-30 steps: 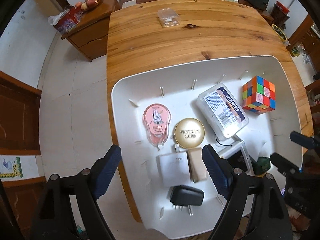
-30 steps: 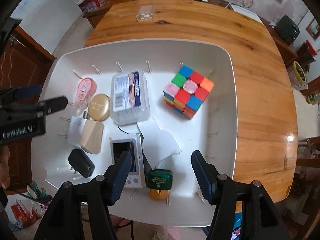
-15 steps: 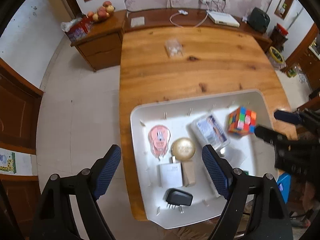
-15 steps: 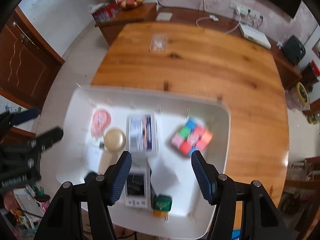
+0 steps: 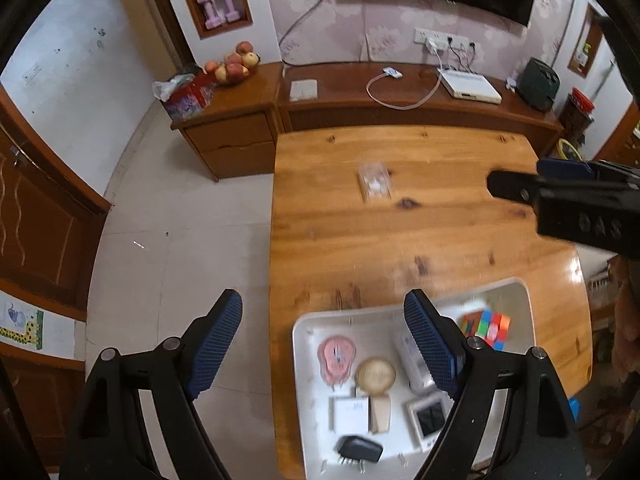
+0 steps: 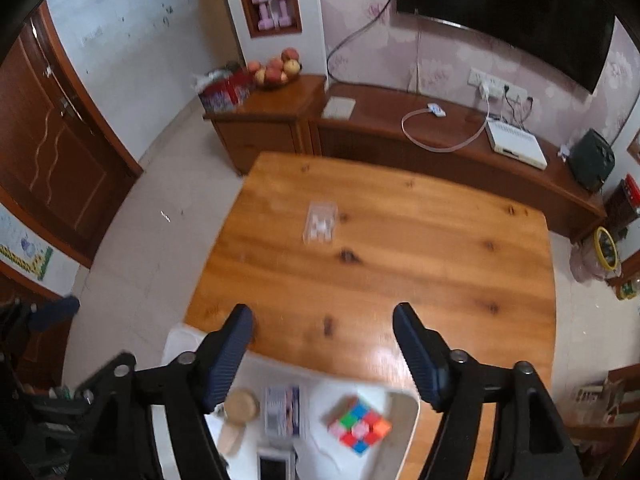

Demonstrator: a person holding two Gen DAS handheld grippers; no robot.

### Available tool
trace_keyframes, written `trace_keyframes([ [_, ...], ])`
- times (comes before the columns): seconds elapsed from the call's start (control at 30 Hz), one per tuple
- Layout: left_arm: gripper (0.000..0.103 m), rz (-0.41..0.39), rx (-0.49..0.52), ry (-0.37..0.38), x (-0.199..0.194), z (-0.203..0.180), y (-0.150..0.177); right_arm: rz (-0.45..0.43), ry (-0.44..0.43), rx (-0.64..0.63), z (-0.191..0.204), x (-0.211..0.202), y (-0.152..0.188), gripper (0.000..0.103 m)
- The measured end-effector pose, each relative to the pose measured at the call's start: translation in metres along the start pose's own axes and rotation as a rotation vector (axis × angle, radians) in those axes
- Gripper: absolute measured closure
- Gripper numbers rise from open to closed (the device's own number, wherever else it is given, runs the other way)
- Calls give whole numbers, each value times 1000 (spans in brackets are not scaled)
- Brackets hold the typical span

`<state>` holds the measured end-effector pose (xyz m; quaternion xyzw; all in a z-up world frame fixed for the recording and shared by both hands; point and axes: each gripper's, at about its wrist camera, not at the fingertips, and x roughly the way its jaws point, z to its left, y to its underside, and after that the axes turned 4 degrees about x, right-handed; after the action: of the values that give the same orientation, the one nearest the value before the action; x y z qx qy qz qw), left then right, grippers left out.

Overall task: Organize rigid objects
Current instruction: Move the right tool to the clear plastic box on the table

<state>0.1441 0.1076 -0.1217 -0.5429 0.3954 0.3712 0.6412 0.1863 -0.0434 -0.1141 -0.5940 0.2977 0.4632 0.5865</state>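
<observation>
A white tray (image 5: 526, 312) lies at the near end of the wooden table (image 5: 400, 240). It holds a colourful cube (image 5: 486, 328), a pink round case (image 5: 336, 356), a gold compact (image 5: 375, 374), a black charger (image 5: 358, 450) and other small items. My left gripper (image 5: 324, 340) hangs open high above the tray's left edge, with nothing between its fingers. My right gripper (image 6: 322, 332) hovers over the bare table beyond the tray (image 6: 412, 404), jaws opening and empty. The cube (image 6: 360, 428) sits below it. A small clear box (image 6: 320, 224) rests alone farther up the table.
Behind the table runs a wooden sideboard (image 5: 400, 108) with a fruit bowl (image 5: 234, 66), a white router (image 5: 470, 86) and a cable. A television (image 6: 508, 12) hangs on the wall. Tiled floor (image 5: 180, 220) lies left of the table, and a brown door (image 6: 52, 152) beyond.
Both grippers have risen away from the tray and tipped toward the far wall, so the tray has slid to the bottom of both views. The right jaws stand wider apart.
</observation>
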Motion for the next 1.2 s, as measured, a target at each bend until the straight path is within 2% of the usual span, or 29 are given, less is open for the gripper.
trace_keyframes([
  [0.1, 18, -3, -15, -2, 5, 0, -11, -13, -9, 15, -3, 12, -27, 29],
  [0.3, 18, 12, -28, -14, 22, -7, -23, 36, -42, 48, -9, 60, -69, 29],
  [0.53, 18, 79, -53, -22, 53, -6, -22, 139, -13, 53, -6, 156, -99, 29],
  [0.73, 18, 147, -76, -36, 78, -2, -12, 232, 26, 82, -5, 232, -104, 29],
  [0.83, 18, 179, -95, -36, 89, 2, -7, 262, 29, 93, -4, 255, -102, 29],
  [1.2, 18, 223, -116, -39, 105, 4, -1, 314, 59, 106, 2, 296, -91, 29],
])
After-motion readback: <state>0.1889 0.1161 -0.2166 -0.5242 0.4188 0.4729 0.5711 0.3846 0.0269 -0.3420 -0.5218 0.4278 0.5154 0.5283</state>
